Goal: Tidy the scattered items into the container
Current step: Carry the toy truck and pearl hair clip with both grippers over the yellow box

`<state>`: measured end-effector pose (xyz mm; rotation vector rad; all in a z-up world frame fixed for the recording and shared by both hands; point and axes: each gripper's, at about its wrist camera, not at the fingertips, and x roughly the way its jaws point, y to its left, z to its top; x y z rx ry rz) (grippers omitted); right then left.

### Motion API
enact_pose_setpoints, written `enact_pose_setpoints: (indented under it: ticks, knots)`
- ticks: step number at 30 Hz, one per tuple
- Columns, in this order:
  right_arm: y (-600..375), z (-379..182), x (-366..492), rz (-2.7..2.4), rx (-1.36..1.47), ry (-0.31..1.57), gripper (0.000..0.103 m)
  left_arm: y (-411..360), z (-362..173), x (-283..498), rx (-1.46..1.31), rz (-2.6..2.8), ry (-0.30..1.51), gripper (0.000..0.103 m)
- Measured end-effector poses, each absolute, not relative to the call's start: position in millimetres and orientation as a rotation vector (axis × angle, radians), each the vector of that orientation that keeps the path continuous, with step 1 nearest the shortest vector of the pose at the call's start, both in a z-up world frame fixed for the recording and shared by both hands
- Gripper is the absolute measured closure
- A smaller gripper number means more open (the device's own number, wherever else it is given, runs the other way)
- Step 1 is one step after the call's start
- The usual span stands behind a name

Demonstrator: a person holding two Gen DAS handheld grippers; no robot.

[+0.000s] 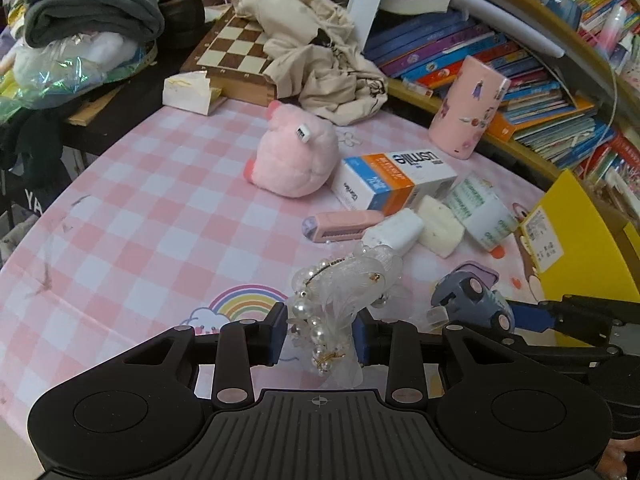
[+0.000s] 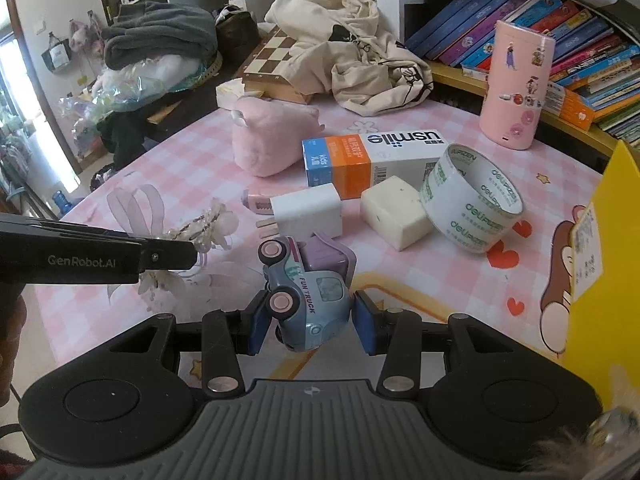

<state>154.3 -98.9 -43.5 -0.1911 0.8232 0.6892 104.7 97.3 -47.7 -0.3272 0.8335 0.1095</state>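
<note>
Tabletop [image 1: 140,216]: pink-and-white checked cloth, bookshelf [image 2: 520,20] behind at 1 o'clock.
Left tongs [image 1: 320,334]: held low and level, pads closed on the pearl-and-lace hair ornament [image 1: 344,288], which rises toward 12 o'clock.
Right tongs [image 2: 310,326]: level, gripping the blue toy truck [image 2: 306,292], nose tilted down, wheels facing 9 o'clock.
Yellow container [image 2: 600,264]: at 3 o'clock, its wall just beside the right tongs.
Scattered items: tape roll [image 2: 472,200], usmile box [image 2: 372,158], white charger [image 2: 306,210], pink plush [image 2: 268,140] from 12 to 1 o'clock.
</note>
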Motion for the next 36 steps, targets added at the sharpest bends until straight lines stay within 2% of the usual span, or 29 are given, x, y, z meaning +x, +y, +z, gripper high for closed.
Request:
enact_pose_setpoints:
  ticks: [36]
  knots:
    - [-146.6, -8.1, 29.8, 0.467, -0.124, 0.692, 0.061, 64.8, -10.4, 12.8, -0.277, -0.101, 0.706, 0.071]
